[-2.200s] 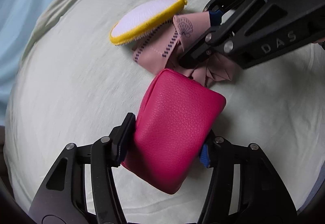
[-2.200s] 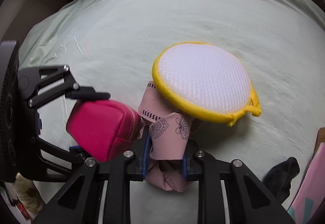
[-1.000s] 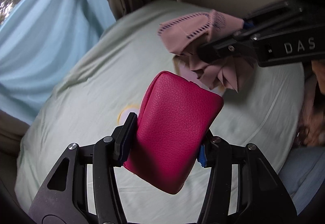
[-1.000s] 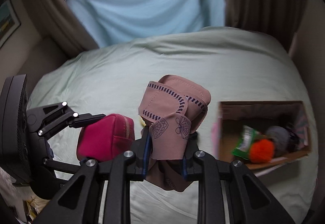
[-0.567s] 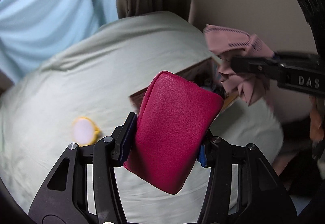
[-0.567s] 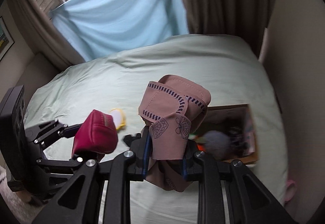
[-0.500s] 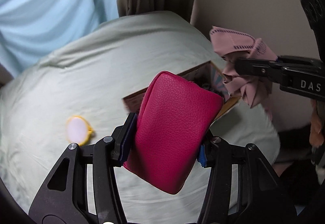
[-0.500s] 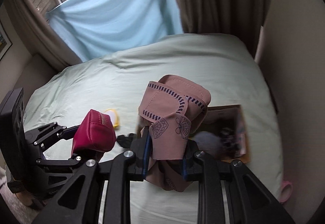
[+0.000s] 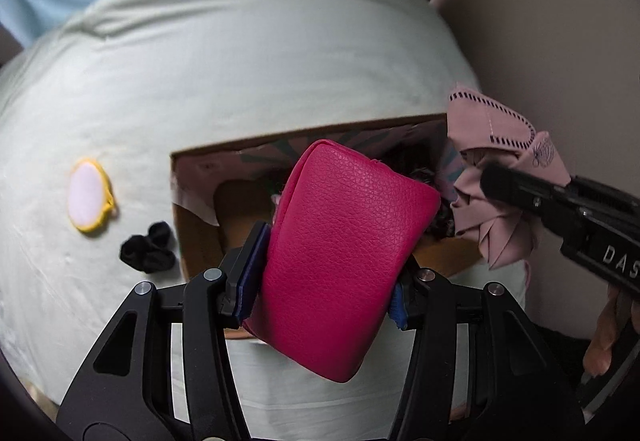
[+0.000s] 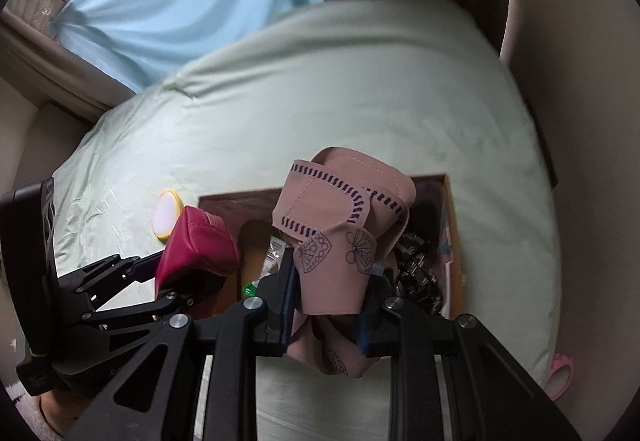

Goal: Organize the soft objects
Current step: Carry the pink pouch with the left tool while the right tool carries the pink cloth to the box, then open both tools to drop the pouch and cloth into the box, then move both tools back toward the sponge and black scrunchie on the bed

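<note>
- Both tools are now arriving above the cardboard box [image 9: 200,161], having lifted away from the bed [image 9: 240,61]; deposit appears imminent.
- The left tool [image 9: 320,281] is clamping the magenta pouch [image 9: 344,241], its long axis running forward along the fingers.
- The right tool [image 10: 328,305] is clamping the pink cloth [image 10: 340,233], bunched upright over the box interior.

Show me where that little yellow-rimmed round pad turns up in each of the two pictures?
Left wrist view: the pad lies on the bed at far left, above a black scrunchie.
Right wrist view: the pad sits left of centre, partly behind the red pouch.
Shared landmark: the cardboard box, just right of the pad.
</note>
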`<state>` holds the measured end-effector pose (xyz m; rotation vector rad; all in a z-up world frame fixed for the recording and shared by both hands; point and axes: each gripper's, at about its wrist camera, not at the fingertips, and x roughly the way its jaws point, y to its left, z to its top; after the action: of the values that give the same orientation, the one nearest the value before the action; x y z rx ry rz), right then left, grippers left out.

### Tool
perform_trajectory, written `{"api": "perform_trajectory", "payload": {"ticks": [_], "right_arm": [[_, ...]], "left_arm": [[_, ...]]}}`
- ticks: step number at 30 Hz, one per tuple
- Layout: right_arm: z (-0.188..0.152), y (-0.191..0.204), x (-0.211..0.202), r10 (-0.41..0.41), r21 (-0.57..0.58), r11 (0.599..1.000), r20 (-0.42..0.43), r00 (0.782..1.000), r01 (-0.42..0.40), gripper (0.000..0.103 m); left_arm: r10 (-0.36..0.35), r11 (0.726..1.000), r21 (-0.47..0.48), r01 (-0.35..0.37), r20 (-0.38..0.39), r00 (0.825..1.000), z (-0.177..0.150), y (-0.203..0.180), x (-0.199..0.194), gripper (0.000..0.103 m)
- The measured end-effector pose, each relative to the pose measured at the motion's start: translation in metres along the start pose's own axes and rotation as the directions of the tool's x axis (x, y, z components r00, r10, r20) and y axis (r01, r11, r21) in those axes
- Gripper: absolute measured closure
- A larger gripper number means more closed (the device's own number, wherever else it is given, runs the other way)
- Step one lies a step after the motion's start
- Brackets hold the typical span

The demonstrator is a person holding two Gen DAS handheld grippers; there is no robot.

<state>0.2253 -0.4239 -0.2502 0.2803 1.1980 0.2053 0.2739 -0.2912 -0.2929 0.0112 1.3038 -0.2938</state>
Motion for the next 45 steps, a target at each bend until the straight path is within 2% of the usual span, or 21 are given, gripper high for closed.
{"api": "perform_trajectory", "payload": {"ticks": [6, 11, 13, 15, 16, 17, 18, 21, 25, 32, 38, 45], "right_arm": [[0.006, -0.024, 0.057, 0.029, 0.079, 0.997, -0.129, 0.991, -0.019, 0.081], [0.013, -0.038, 0.091, 0.056, 0.145, 0.989, -0.202, 0.978, -0.027, 0.081], [0.016, -0.042, 0.097, 0.058, 0.167, 0.986, -0.209, 0.976, -0.023, 0.08], [0.021, -0.042, 0.101, 0.052, 0.174, 0.985, -0.206, 0.977, -0.016, 0.069], [0.023, -0.042, 0.101, 0.053, 0.18, 0.984, -0.195, 0.979, -0.017, 0.045], [0.025, -0.042, 0.101, 0.053, 0.186, 0.982, -0.18, 0.982, -0.019, 0.013], [0.026, -0.043, 0.1, 0.057, 0.19, 0.981, -0.161, 0.985, -0.026, 0.0], [0.027, -0.046, 0.096, 0.047, 0.204, 0.979, -0.145, 0.988, -0.017, 0.0], [0.023, -0.051, 0.091, 0.048, 0.228, 0.973, -0.137, 0.989, -0.016, 0.0], [0.017, -0.043, 0.075, 0.025, 0.188, 0.982, -0.11, 0.994, -0.004, 0.0], [0.013, -0.022, 0.048, 0.016, 0.145, 0.989, -0.059, 0.998, -0.008, 0.0], [0.005, 0.018, -0.008, -0.011, 0.047, 0.999, 0.03, 1.0, 0.009, 0.0]], "left_arm": [[0.022, 0.997, -0.073, -0.031, -0.132, 0.991, 0.009, 0.008, 0.057, 0.056], [0.039, 0.995, -0.087, -0.056, -0.186, 0.982, 0.015, 0.012, 0.079, 0.056], [0.039, 0.995, -0.078, -0.054, -0.176, 0.984, 0.017, 0.012, 0.079, 0.054], [0.068, 0.997, -0.024, -0.072, -0.152, 0.986, 0.02, 0.006, 0.073, 0.039], [0.085, 0.996, 0.002, -0.085, -0.141, 0.986, 0.021, 0.002, 0.07, 0.015], [0.095, 0.995, 0.02, -0.093, -0.131, 0.987, 0.02, 0.0, 0.067, 0.001], [0.097, 0.995, 0.039, -0.093, -0.113, 0.989, 0.019, -0.002, 0.063, 0.0], [0.105, 0.993, 0.063, -0.098, -0.115, 0.988, 0.018, -0.003, 0.06, 0.0], [0.076, 0.997, 0.04, -0.072, -0.114, 0.991, 0.014, 0.002, 0.055, 0.0], [0.064, 0.997, 0.034, -0.062, -0.069, 0.996, 0.005, 0.01, 0.038, 0.0], [0.057, 0.998, 0.029, -0.057, 0.002, 0.998, -0.004, 0.012, -0.004, 0.0], [0.053, 0.998, -0.031, -0.049, 0.131, 0.99, -0.029, 0.032, -0.082, 0.0]]}}
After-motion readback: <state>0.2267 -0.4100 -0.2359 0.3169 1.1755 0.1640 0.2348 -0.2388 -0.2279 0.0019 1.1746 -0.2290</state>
